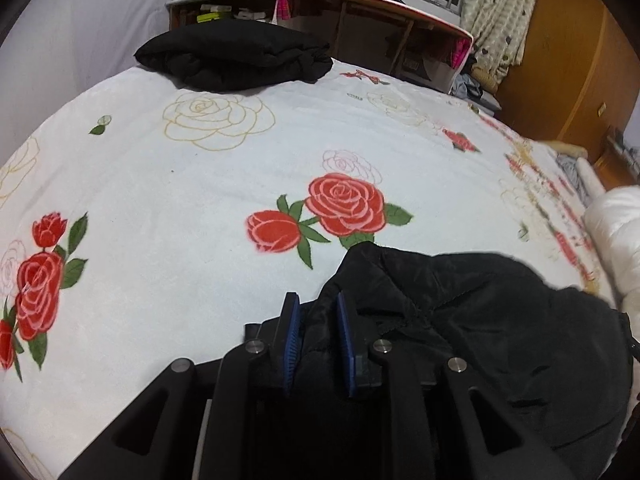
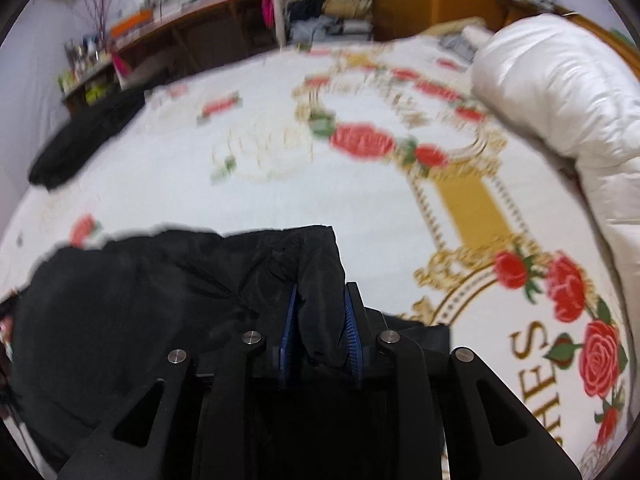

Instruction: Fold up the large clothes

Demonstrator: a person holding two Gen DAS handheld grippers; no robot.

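Left wrist view: the left tool [image 1: 318, 312] stands with its blue pads narrowly apart and a bunched fold of the black jacket [image 1: 460, 320] pinched between them; the cloth fills the gap and the pads press on it. The jacket lies heaped at the near edge of the bed [image 1: 180, 184], on the rose-printed cover, with most of its bulk trailing toward the right of this view.

Right wrist view: the right tool [image 2: 322, 308] has a ridge of the same jacket [image 2: 140, 300] between its pads. The cloth here sits loosely in the gap, and whether the pads grip it firmly cannot be told; the picture is blurred by motion.

A second black garment [image 1: 236, 60], already folded, rests at the far side of the bed, well apart. A white quilt [image 2: 560, 112] is piled at the bed's right edge.

Risks, as judged:
- The right-hand hold looks slack. If the jacket is lifted now, that corner may slip out and the fold will fall skewed.
- Both tools hold bunched cloth rather than a clean edge, so extra layers may be dragged along and crease the fold.
- The padded fabric looks slippery and bulky, and a quick pull could free it from either tool.
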